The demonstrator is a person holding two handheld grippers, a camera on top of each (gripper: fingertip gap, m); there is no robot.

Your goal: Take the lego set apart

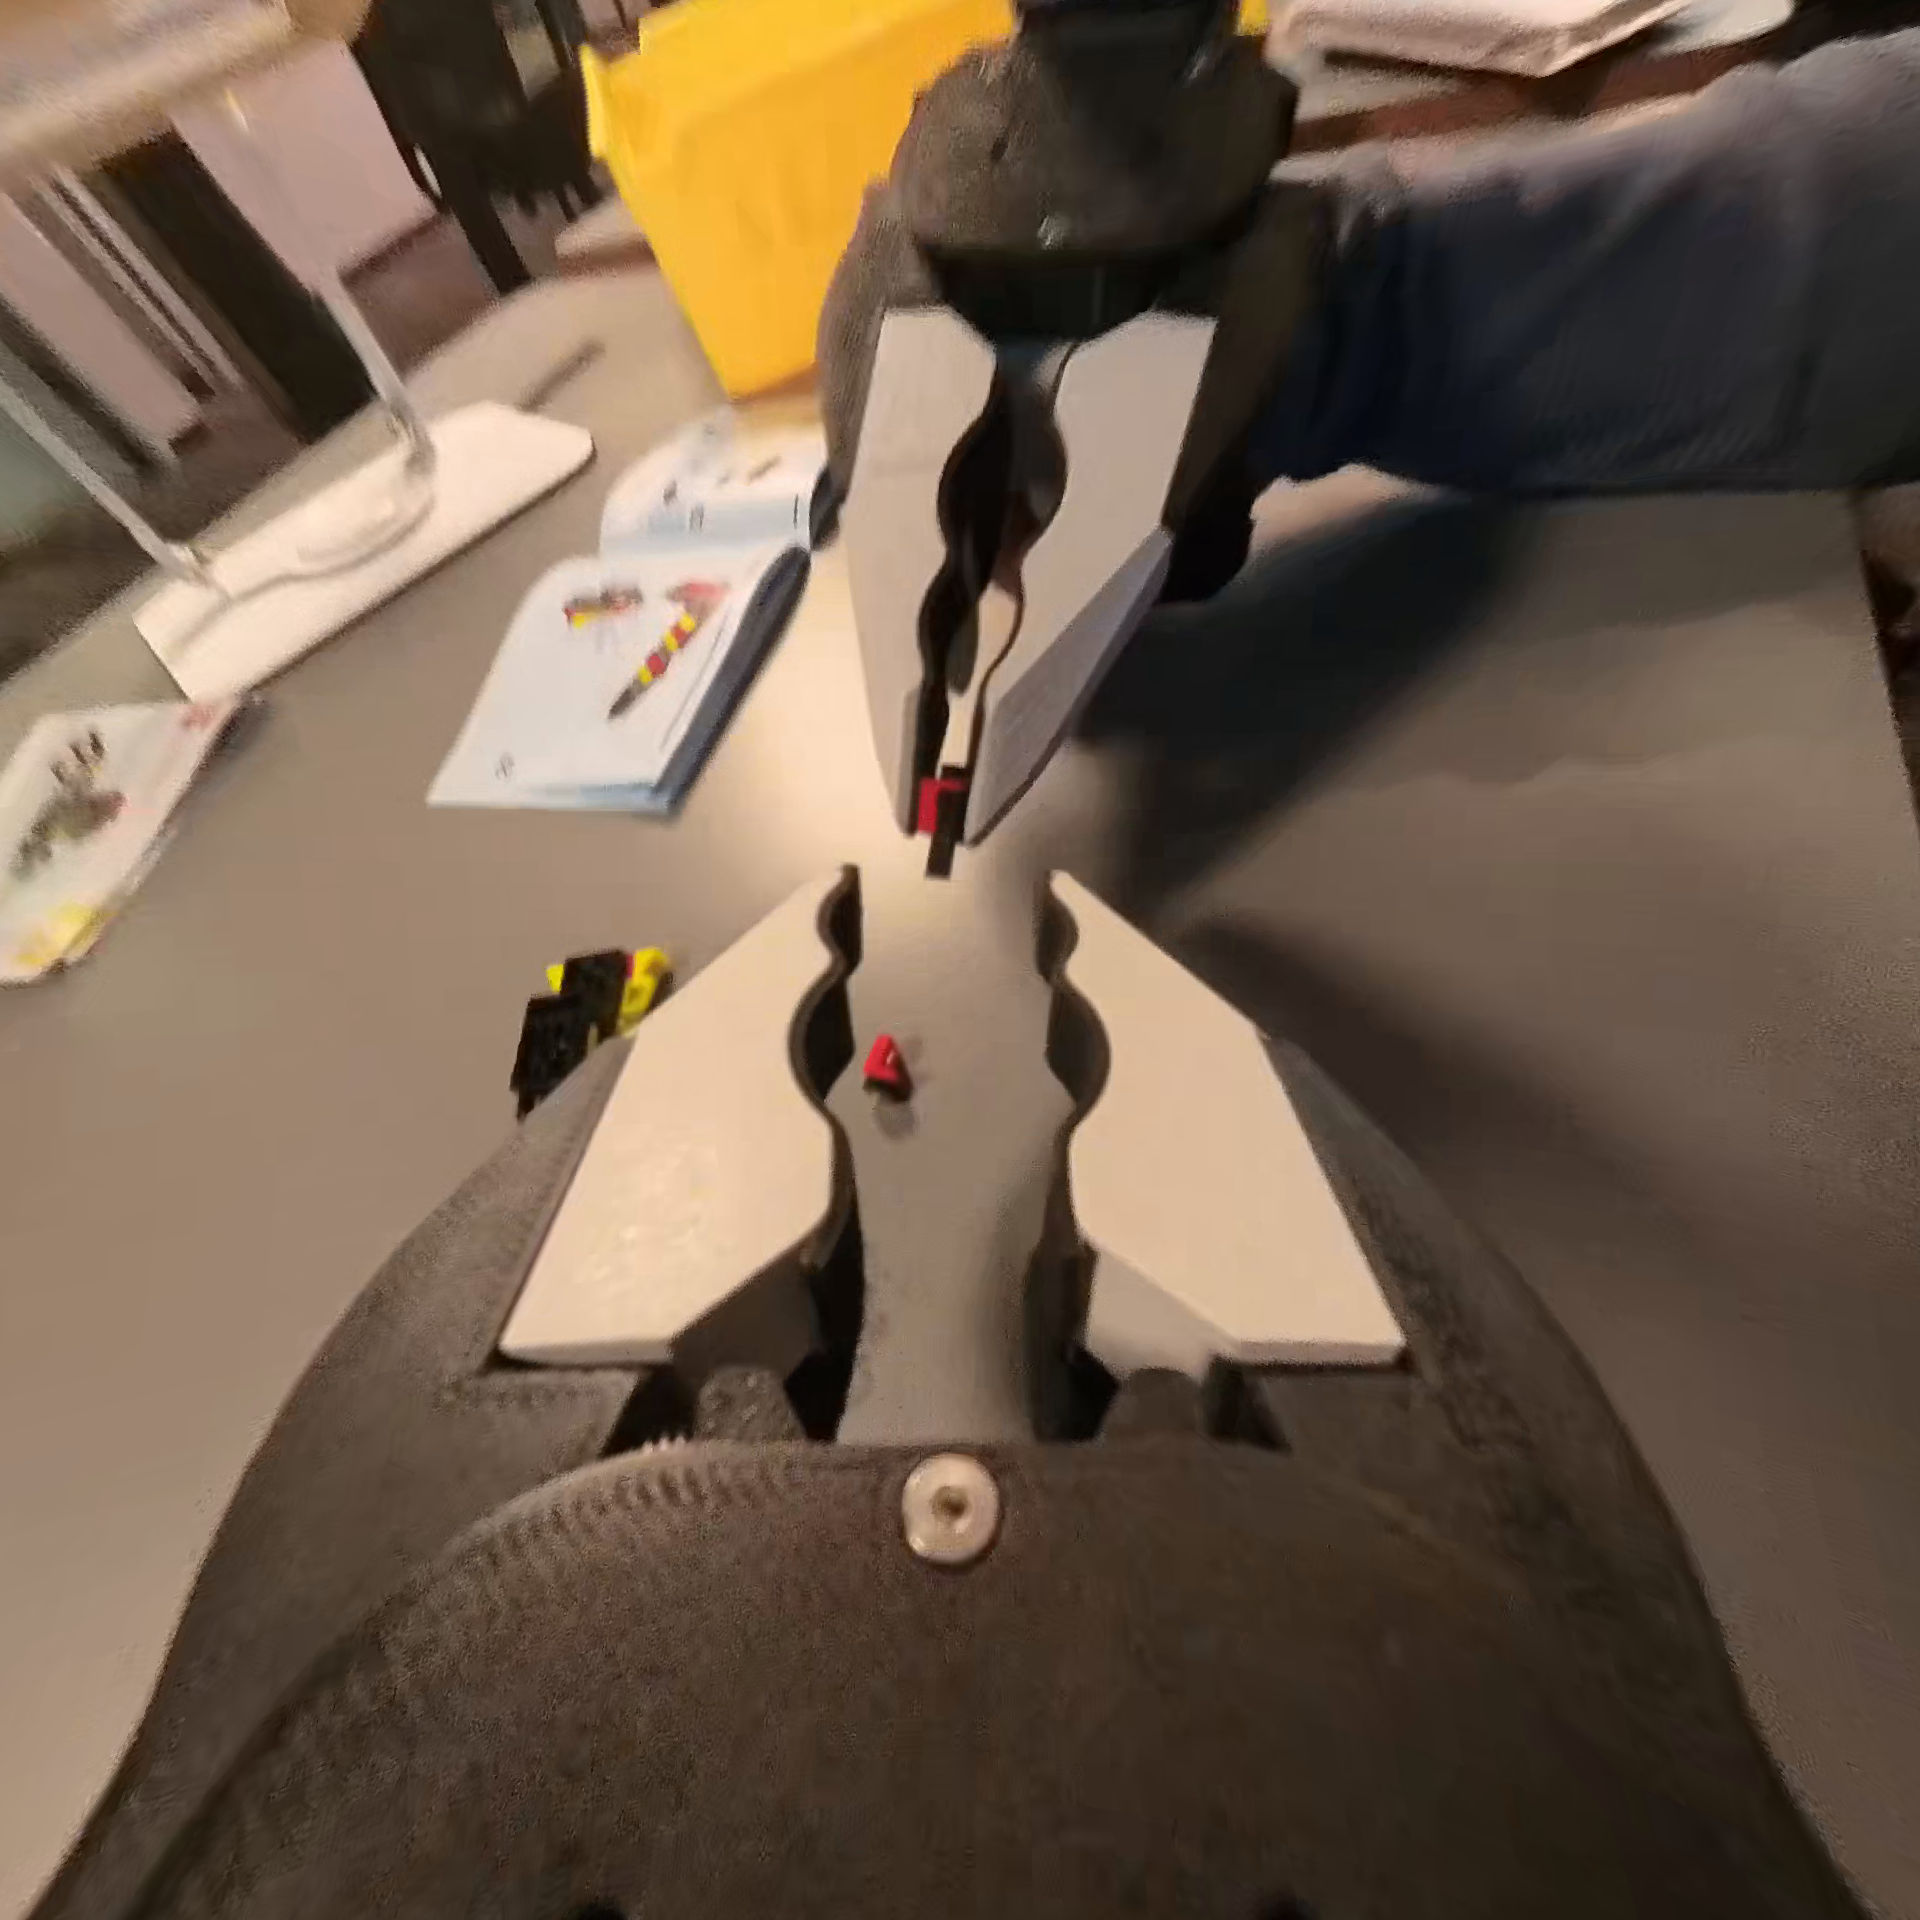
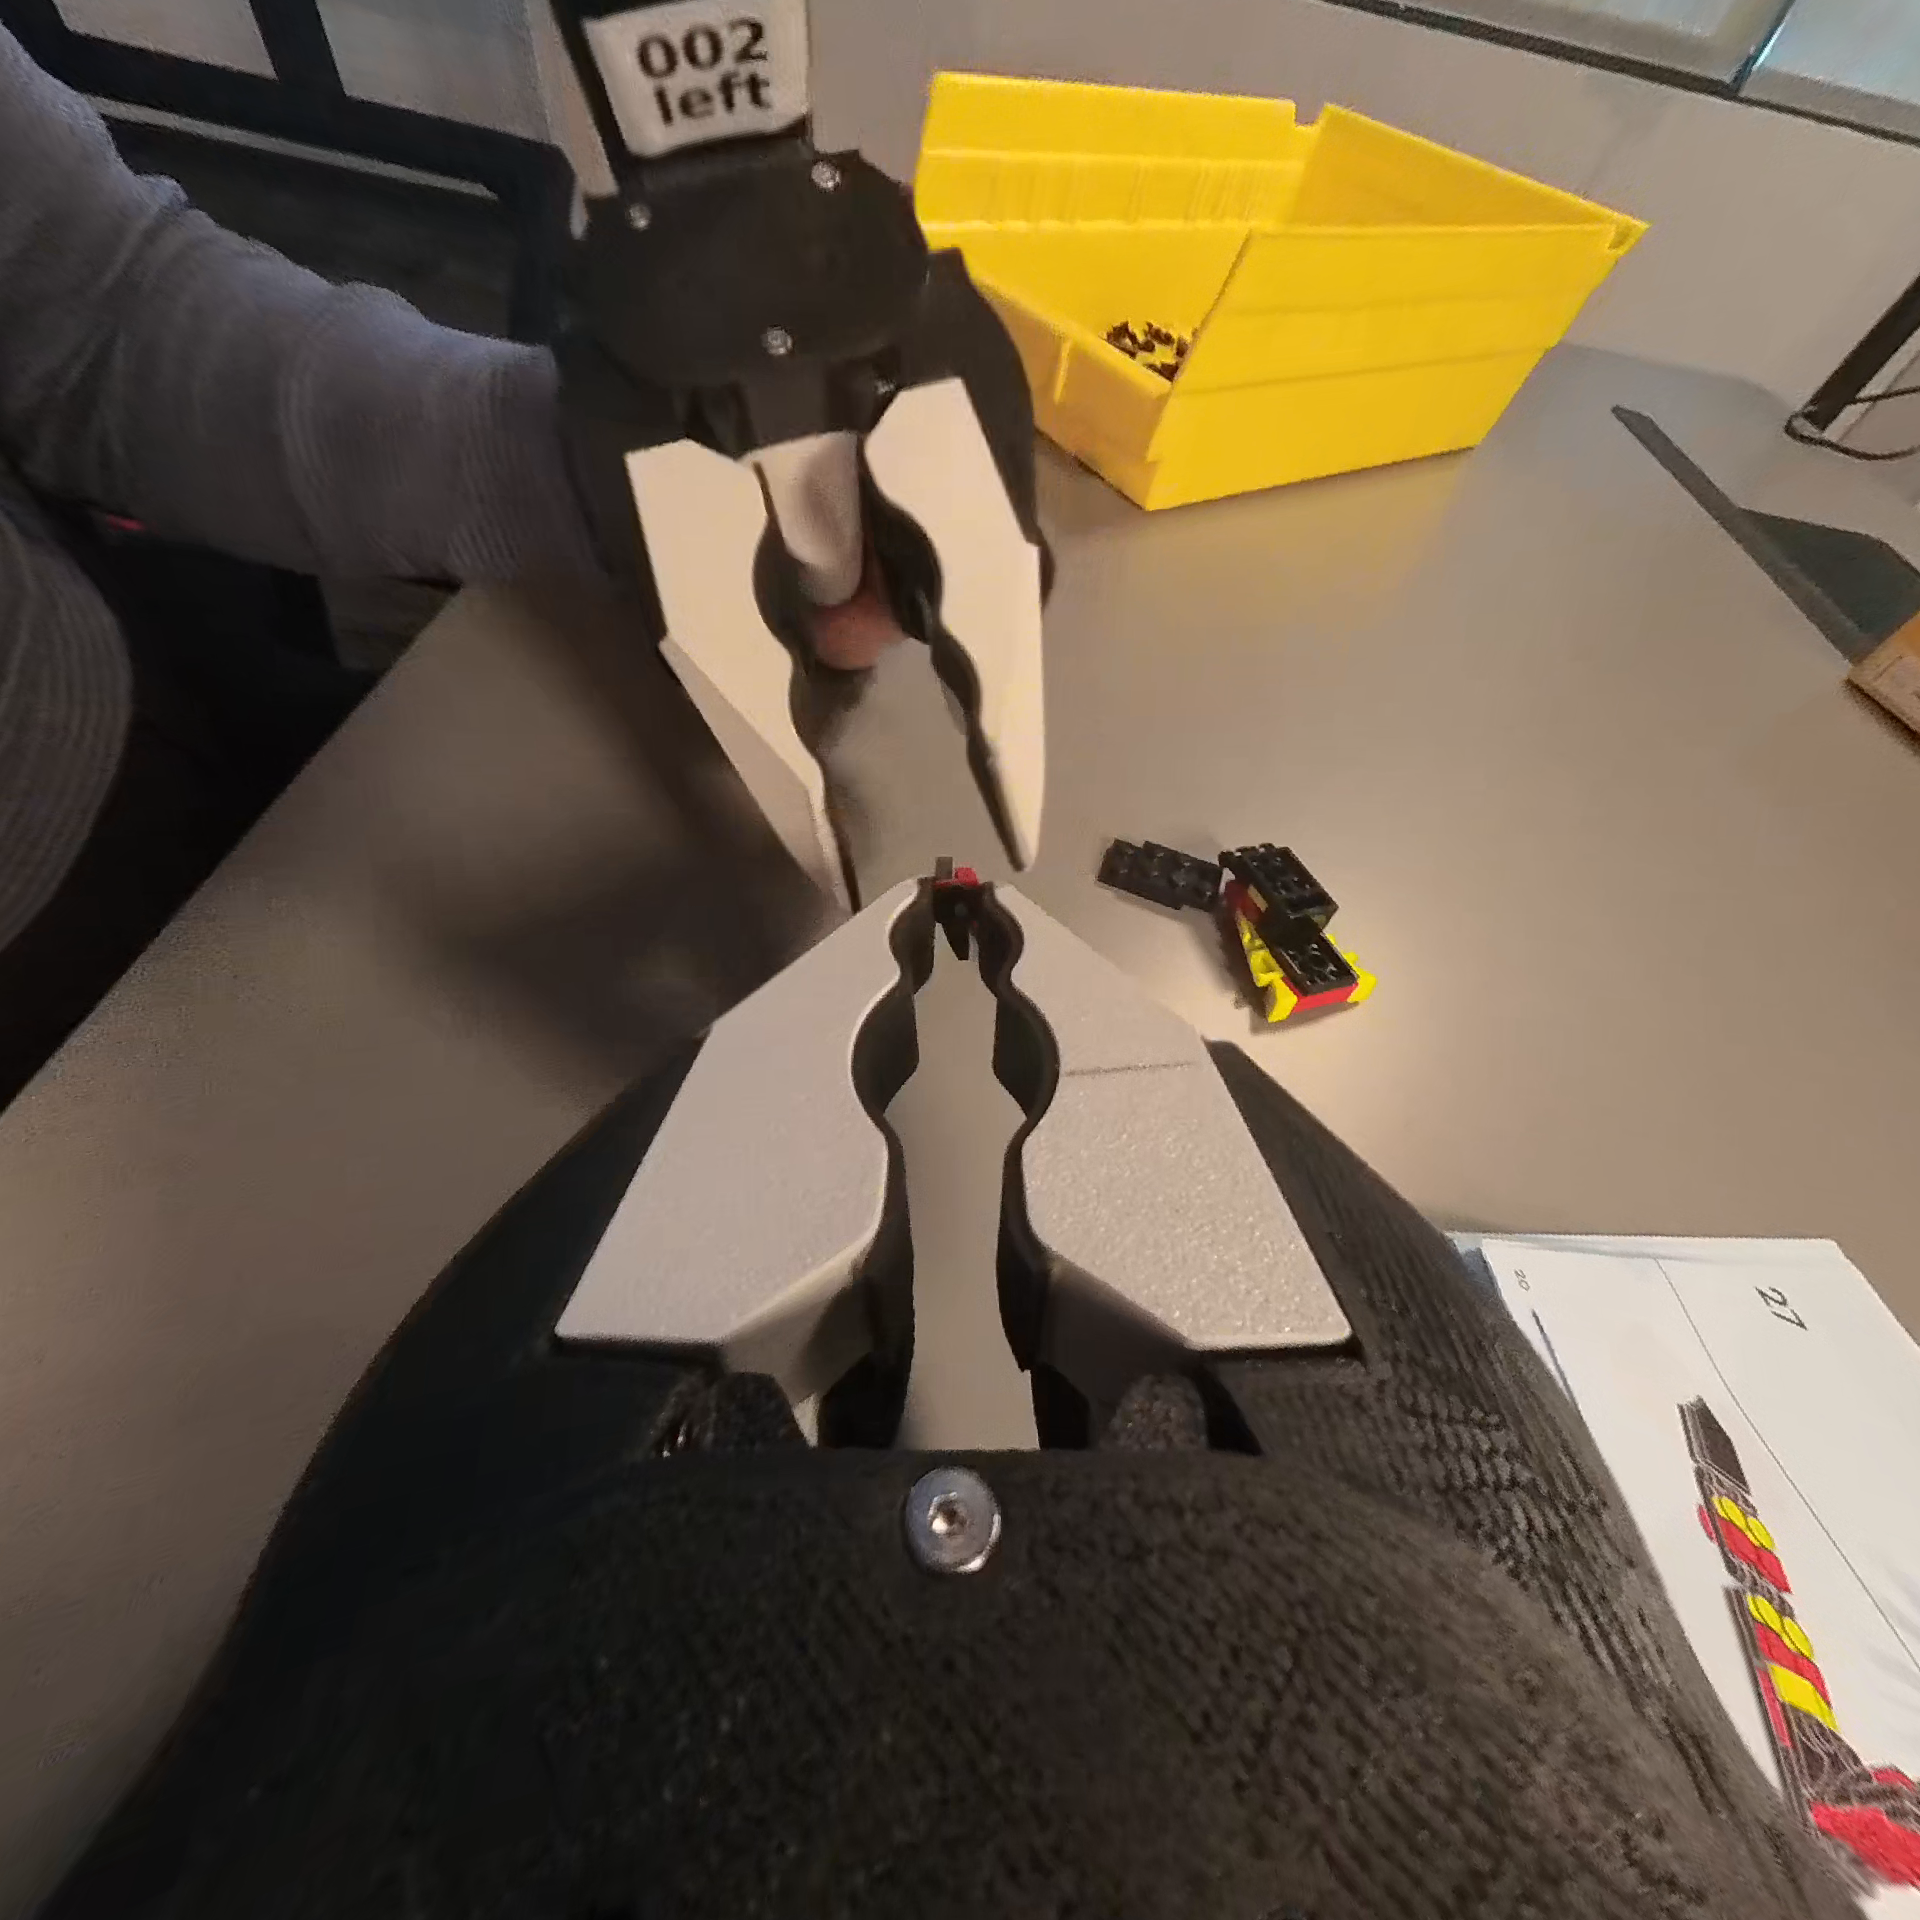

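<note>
My right gripper is shut on a small red and black lego piece, held above the grey table. In the left wrist view it comes in from the top, with the piece at its tips. My left gripper is open and empty, its tips just short of that piece; it also shows in the right wrist view. A tiny red lego piece shows between my left fingers, just over its shadow on the table. A black, yellow and red lego cluster lies on the table, also in the left wrist view.
A yellow bin with small dark pieces stands at the back of the table. An open instruction booklet lies beyond the cluster, also in the right wrist view. A bag of pieces and a white stand base are at left. Less than 4 cm separates the two grippers' tips.
</note>
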